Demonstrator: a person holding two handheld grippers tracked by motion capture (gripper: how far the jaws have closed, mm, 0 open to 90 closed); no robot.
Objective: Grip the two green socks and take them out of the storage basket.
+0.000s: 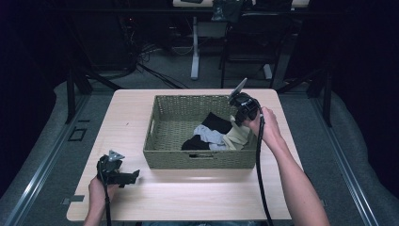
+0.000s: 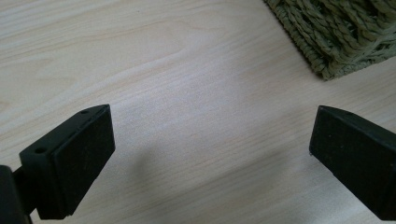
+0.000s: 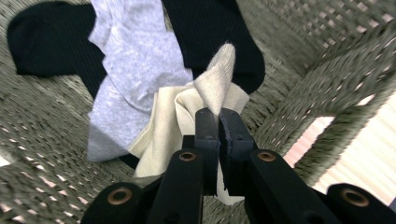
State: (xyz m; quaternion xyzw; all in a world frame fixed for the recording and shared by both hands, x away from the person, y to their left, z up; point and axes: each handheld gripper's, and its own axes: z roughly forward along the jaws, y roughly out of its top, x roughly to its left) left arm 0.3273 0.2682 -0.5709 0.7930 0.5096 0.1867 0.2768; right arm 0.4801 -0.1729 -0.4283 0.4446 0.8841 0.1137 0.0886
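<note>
The right gripper [image 1: 234, 120] reaches into the woven basket [image 1: 169, 120] from its right rim, held in the person's right hand [image 1: 266, 123]. In the right gripper view its two black fingers [image 3: 207, 128] are pressed together on a fold of the cream sock [image 3: 187, 109], with the pinched tip of the fabric standing up above them and the rest of the sock hanging down toward the basket floor. No earlier picture is at hand, so nothing of the jaws' motion is told here.

The cream sock lies in the right half of the basket, against the inner right wall. Just beside it, to its left, lies a light grey sock [image 3: 130, 60], partly overlapping it. Two black socks [image 3: 46, 39] lie under and around the grey one: one stretches toward the back of the basket, the other lies nearer the front wall. All four sit together as one small heap on the woven floor.

The left gripper [image 1: 126, 178] rests low over the bench [image 1: 127, 108] at the front left, well apart from the basket's front left corner, held in the left hand [image 1: 99, 188]. In the left gripper view its fingers [image 2: 74, 163] stand wide apart with only bare wood grain between them, and a corner of the basket shows at the upper right.
</note>
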